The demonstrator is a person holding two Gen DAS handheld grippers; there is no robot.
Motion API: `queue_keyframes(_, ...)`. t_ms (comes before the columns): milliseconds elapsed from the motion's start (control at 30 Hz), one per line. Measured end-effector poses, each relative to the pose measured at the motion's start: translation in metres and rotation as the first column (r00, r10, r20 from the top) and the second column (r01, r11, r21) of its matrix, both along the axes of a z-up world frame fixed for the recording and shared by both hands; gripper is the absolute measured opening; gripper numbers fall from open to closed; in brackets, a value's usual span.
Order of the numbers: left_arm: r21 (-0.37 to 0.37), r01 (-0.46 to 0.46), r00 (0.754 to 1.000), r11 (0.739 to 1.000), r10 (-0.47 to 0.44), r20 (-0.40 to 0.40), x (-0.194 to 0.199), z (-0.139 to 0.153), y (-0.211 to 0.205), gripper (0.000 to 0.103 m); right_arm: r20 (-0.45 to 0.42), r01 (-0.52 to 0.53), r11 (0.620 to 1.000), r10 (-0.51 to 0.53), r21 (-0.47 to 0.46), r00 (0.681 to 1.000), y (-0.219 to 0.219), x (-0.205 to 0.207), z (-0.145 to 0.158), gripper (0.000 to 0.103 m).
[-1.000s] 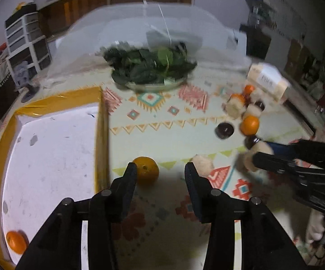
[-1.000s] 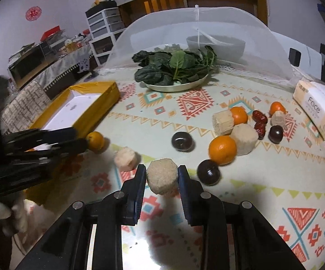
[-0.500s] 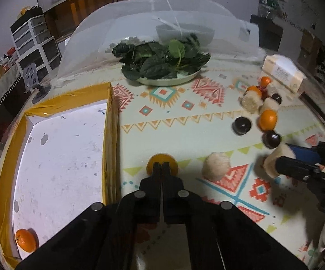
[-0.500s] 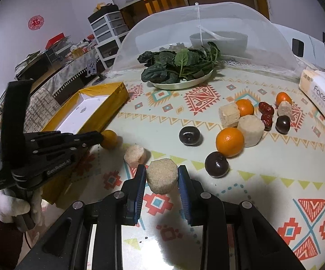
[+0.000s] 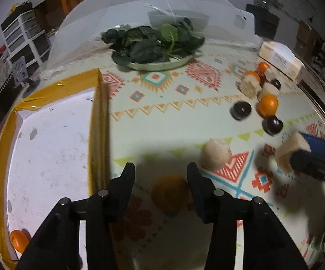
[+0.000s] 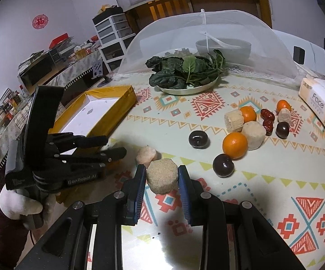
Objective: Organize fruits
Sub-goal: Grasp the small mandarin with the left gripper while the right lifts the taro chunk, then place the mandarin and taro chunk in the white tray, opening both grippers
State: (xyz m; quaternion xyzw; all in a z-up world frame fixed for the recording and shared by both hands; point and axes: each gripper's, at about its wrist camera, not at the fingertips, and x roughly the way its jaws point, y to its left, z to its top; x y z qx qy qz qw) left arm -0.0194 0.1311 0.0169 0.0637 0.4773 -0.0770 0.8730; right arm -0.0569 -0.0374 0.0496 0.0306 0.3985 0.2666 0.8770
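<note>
My left gripper (image 5: 160,175) straddles a small orange (image 5: 170,192) that lies in shadow on the patterned tablecloth. Its jaws are opening, and a gap shows on both sides of the fruit. Just to the left stands the yellow box (image 5: 99,112) with a white floor, and another small orange (image 5: 18,239) lies in its near corner. My right gripper (image 6: 161,171) is shut on a round beige chunk (image 6: 162,176) held above the cloth. A paler chunk (image 6: 146,155) lies just beyond it. In the right wrist view the left gripper (image 6: 115,145) hides the orange.
At the right lie a bigger orange (image 6: 234,145), dark plums (image 6: 223,165), red dates (image 6: 267,117) and more beige chunks. A plate of greens (image 6: 185,74) sits in front of a mesh food cover (image 6: 207,29). A tissue pack (image 6: 320,103) lies by the right edge.
The left jaws stood open, shut in front of the orange half a second ago, and now stand open again on both sides of it. The right gripper still holds its chunk.
</note>
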Motion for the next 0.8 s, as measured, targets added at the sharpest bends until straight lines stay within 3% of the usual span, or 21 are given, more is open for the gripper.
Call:
queue_keyframes(167, 0.054, 0.023, 0.999, 0.998, -0.025, 0.020, -0.018, -0.006, -0.007, 0.032, -0.010, 0.005, 1.000, -0.005, 0.013, 1.000, -0.003, 0.003, -0.004, 0.031)
queue_keyframes(433, -0.091, -0.042, 0.991, 0.995, 0.053, 0.123, -0.043, 0.030, 0.018, 0.032, -0.021, -0.010, 0.999, 0.011, 0.034, 1.000, 0.003, 0.002, 0.002, 0.031)
queue_keyframes(633, -0.138, -0.160, 0.959, 0.978, 0.186, 0.212, -0.070, 0.072, 0.079, 0.032, 0.011, -0.091, 0.994, 0.091, 0.058, 0.996, 0.043, -0.003, 0.033, 0.031)
queue_keyframes(800, -0.126, -0.319, 0.922, 0.939, 0.339, 0.188, -0.068, 0.074, 0.153, 0.032, 0.001, -0.223, 0.971, 0.223, 0.086, 0.975, 0.118, 0.000, 0.049, 0.031)
